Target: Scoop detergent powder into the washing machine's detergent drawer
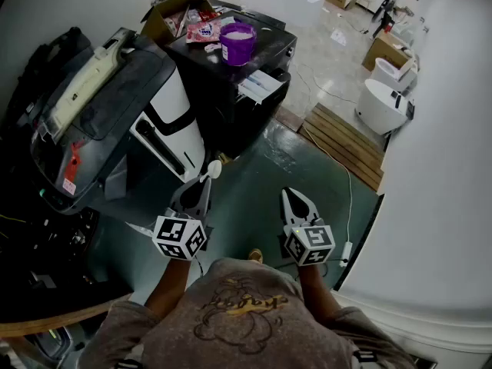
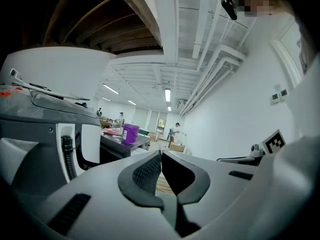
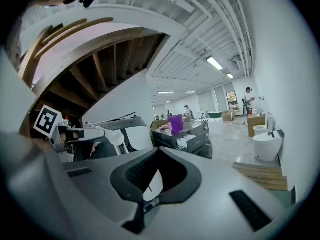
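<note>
In the head view my left gripper [image 1: 203, 183] is shut on the handle of a white scoop [image 1: 214, 168], whose bowl sticks out past the tips. The right gripper view also catches that scoop [image 3: 106, 135] at its left. My left gripper [image 2: 161, 153] looks along shut jaws in its own view, where the scoop is hidden. My right gripper [image 1: 289, 194] [image 3: 157, 150] is shut with nothing in it. Both hang over the green floor, well short of the black washing machine [image 1: 231, 102]. A purple tub of white powder [image 1: 238, 42] [image 2: 130, 132] [image 3: 175, 123] stands on top. The white detergent drawer [image 1: 260, 85] [image 3: 189, 141] is pulled out.
A large black-and-white appliance [image 1: 115, 106] leans at the left. A cardboard box [image 1: 164, 20] and packets sit by the tub. A wooden pallet [image 1: 346, 141], a white cable [image 1: 347, 183] and white toilets [image 1: 384, 102] lie to the right, beside a white wall [image 1: 438, 191].
</note>
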Demonstrator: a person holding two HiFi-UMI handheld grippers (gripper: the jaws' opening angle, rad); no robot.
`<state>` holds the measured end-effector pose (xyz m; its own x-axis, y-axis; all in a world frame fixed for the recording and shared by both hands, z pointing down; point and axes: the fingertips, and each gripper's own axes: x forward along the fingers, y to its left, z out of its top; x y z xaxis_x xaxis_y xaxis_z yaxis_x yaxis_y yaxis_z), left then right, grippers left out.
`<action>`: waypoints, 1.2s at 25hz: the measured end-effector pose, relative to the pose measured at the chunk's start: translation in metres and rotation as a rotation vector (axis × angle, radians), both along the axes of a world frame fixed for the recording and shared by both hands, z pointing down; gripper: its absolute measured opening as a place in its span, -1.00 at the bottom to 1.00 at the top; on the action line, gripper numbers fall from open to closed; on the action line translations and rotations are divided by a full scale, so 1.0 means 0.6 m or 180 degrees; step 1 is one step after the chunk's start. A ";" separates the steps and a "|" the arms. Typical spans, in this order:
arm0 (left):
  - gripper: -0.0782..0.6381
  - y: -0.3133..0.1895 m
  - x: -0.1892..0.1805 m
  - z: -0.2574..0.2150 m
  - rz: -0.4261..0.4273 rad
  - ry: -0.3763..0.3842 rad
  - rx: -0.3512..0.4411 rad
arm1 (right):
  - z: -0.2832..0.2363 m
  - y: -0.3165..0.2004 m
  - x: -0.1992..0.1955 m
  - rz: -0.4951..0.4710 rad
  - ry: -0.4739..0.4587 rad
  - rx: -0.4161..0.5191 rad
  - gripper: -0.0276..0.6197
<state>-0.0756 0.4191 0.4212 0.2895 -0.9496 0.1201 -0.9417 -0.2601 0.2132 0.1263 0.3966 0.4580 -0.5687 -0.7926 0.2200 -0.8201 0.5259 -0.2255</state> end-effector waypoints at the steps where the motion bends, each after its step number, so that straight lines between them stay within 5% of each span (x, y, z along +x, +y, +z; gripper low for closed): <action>1: -0.71 -0.003 0.001 0.001 -0.0005 -0.0007 -0.0007 | 0.000 -0.003 -0.001 -0.0004 -0.0051 -0.0011 -0.92; 18: -0.71 -0.058 0.056 0.014 -0.0284 -0.0005 0.0034 | 0.022 -0.065 0.056 -0.0282 -0.0152 -0.0039 -0.91; 30: -0.71 -0.142 0.051 0.016 -0.0256 0.0024 0.0100 | 0.037 -0.140 0.035 -0.0337 -0.0110 -0.0023 -0.91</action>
<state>-0.0451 0.3341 0.4309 0.2129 -0.9731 0.0880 -0.9583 -0.1904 0.2132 0.1470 0.3128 0.4799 -0.6566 -0.7260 0.2043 -0.7517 0.6075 -0.2569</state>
